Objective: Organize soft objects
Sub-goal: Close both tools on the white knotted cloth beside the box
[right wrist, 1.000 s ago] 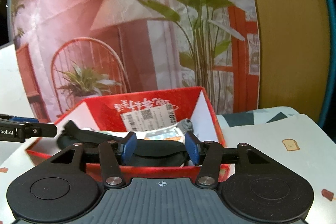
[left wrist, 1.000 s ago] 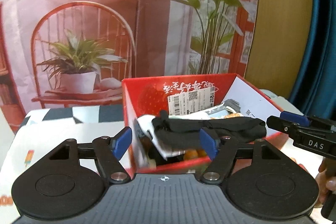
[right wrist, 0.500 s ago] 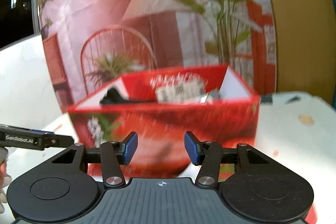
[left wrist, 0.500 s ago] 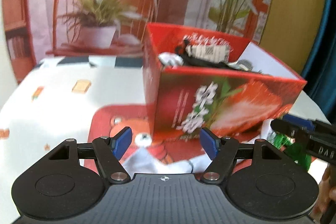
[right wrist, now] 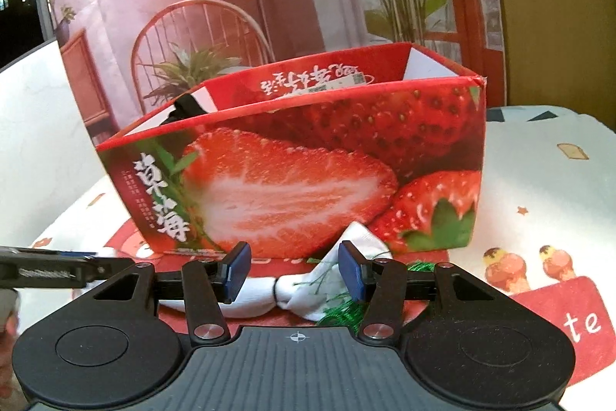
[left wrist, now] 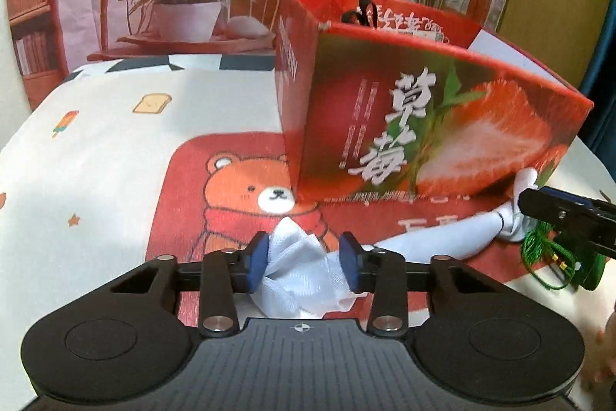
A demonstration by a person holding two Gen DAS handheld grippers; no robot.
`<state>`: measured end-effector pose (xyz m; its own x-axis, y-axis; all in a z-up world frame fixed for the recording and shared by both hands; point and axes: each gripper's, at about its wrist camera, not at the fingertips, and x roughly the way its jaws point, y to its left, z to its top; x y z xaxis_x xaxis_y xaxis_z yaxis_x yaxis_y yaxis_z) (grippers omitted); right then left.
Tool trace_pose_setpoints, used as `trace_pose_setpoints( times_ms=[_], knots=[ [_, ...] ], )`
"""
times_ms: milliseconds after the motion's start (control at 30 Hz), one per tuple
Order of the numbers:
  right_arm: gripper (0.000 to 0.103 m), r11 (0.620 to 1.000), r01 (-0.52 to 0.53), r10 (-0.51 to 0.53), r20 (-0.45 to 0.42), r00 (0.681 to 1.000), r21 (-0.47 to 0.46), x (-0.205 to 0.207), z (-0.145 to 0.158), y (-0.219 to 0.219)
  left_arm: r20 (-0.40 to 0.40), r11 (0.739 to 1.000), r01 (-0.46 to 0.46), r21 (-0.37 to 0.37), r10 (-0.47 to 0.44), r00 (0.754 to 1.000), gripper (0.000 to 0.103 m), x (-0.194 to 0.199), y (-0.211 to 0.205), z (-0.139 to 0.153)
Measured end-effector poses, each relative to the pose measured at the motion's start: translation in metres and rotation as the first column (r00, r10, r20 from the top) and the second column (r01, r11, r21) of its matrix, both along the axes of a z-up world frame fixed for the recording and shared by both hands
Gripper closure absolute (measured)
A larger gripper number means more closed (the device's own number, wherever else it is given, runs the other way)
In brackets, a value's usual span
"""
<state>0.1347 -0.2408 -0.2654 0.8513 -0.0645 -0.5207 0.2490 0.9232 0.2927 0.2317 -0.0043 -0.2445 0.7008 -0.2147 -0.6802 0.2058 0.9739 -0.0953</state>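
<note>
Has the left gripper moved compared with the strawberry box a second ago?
Yes. The left gripper came down from above the strawberry box to the white sock in front, jaws just closing around it.

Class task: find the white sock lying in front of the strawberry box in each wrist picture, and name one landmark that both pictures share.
Left wrist view: the white sock runs from between the left gripper pads, bottom centre, rightward to the box's foot.
Right wrist view: the sock lies bottom centre, knotted, between the right gripper pads.
Shared landmark: the strawberry box.
</note>
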Motion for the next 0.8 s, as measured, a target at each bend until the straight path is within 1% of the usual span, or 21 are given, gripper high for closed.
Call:
trace_pose_setpoints(
  times_ms=[100,200,467,567,700,800],
  knots=[
    [0.054,1.000,-0.013,0.013,0.004,1.000,-0.012,-0.007,0.001,0.007,0.011,1.000,-0.006,0.005,0.006,1.000,0.061,-0.004,0.002,-0.002],
    [0.052,0.999,-0.025,0.025,0.013,1.000,-0.042,-0.017,0.004,0.014,0.022,1.000,-0.010,0.013,0.010,1.000,0.061,-0.008,0.003,-0.004],
    [0.050,0.996,0.007,-0.007,0.002,1.000,-0.090,-0.029,0.008,0.011,0.033,0.999,-0.040,0.017,0.039,0.999,0.060,-0.012,0.007,-0.005],
    [0.050,0.995,-0.003,0.002,-0.004,1.000,-0.100,-0.029,0.007,0.014,0.036,0.999,-0.051,0.015,0.051,0.998,0.060,-0.015,0.010,-0.006],
    [0.049,0.992,-0.015,0.012,-0.019,1.000,-0.124,-0.027,0.006,0.019,0.036,0.996,-0.082,0.017,0.082,0.996,0.060,-0.016,0.019,-0.006],
    [0.048,0.990,-0.010,0.006,-0.031,1.000,-0.138,-0.026,0.006,0.019,0.036,0.991,-0.130,0.019,0.129,0.991,0.060,-0.015,0.028,-0.005]
  ],
)
